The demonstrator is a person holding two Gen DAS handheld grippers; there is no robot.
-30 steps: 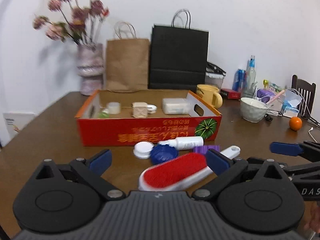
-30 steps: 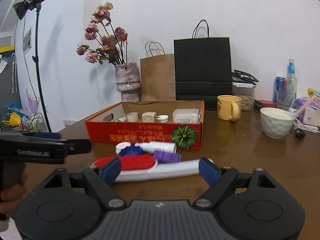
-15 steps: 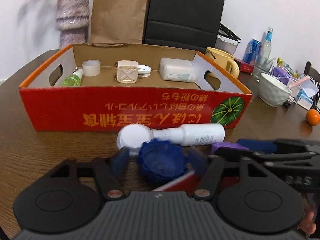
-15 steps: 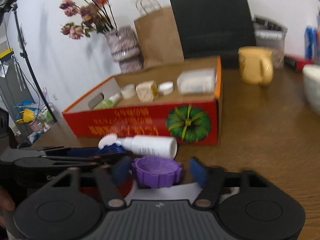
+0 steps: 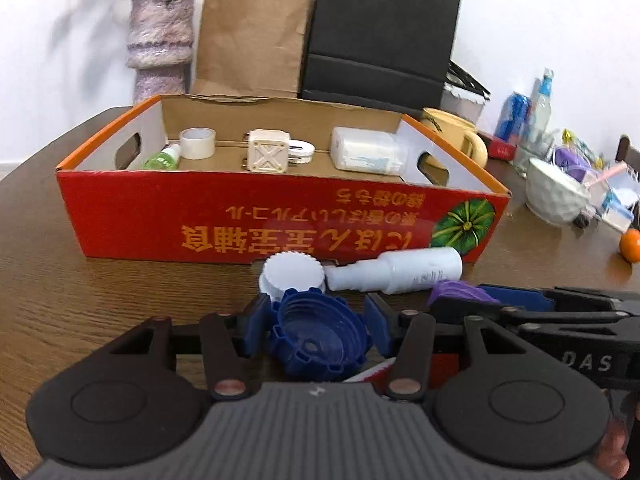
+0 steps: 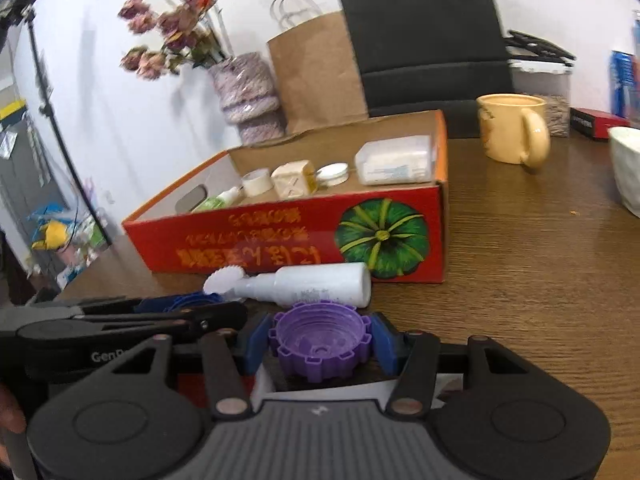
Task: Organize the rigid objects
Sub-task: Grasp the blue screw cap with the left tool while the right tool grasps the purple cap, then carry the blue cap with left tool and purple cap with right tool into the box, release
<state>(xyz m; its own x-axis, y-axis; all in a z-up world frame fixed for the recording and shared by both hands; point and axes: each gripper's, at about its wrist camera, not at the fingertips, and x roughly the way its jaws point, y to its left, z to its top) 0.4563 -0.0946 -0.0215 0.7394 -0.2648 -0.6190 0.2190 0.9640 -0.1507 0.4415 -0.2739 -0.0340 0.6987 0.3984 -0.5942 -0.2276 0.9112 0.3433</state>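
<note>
Several items already sit in the red cardboard box (image 5: pixel 160 216); we clamp the left hand-held gripper (image 5: pixel 318 320) on a blue ridged plastic cap (image 5: pixel 318 336) and the right hand-held gripper (image 6: pixel 320 340) on a purple ridged plastic cap (image 6: pixel 320 340); the white plastic bottle (image 5: pixel 400 270) waits on the table (image 5: pixel 80 300)

Background clutter: a knitted mauve vase (image 5: pixel 159 36) of dried pink flowers (image 6: pixel 168 28) is standing against the white wall. A brown paper bag (image 5: pixel 250 40) and a black paper bag (image 5: pixel 380 40) are leaning just beside it. A yellow ceramic mug (image 6: pixel 514 132) is sitting on the brown wooden table (image 6: pixel 540 264), with a white dimpled bowl (image 5: pixel 556 196) and an orange fruit (image 5: pixel 631 245) lying further right.
</note>
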